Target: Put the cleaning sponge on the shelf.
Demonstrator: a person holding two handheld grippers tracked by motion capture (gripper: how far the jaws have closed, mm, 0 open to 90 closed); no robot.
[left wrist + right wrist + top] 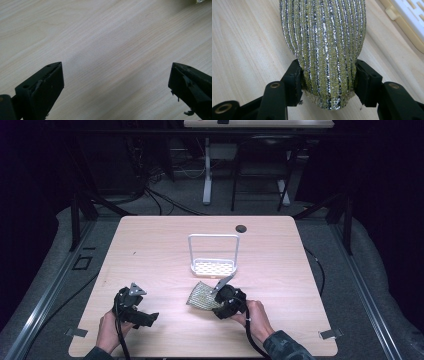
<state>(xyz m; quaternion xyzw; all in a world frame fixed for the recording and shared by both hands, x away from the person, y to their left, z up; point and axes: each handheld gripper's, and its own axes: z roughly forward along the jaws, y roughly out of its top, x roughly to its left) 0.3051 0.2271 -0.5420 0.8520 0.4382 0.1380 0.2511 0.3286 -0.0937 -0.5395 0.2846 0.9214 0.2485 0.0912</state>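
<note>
The right claw (327, 82) is clenched on a glittery yellow-and-silver scouring cloth (324, 37), its two black jaws pinching the cloth's near end from either side so that the ribbed fabric bunches between them and fans out ahead over the wood. In the high view the same right claw (220, 301) sits a little toward five o'clock of the bench's middle, with the scouring cloth (202, 296) spread toward the claw's nine o'clock, lying on or just above the surface; which of the two cannot be told. The grip at the cloth's edge, rather than its middle, looks chosen to leave most of the fabric free to be carried or draped.

Just beyond the cloth, toward twelve o'clock, stands a white rack (213, 255) with a perforated base tray and a tall hoop handle; a corner of the rack (409, 15) also appears at two o'clock in the right gripper view. Its nearness suggests it is where the cloth is headed, either hung over the hoop or laid in the tray.

The left claw (142, 315) waits at about seven o'clock on the bench (150, 245), well apart from the cloth. Seen along its own jaws, the left claw (115, 85) is released, jaws spread wide over bare wood, grasping nothing, apparently kept back until needed. A dark cable port (241, 228) marks the bench's far edge.
</note>
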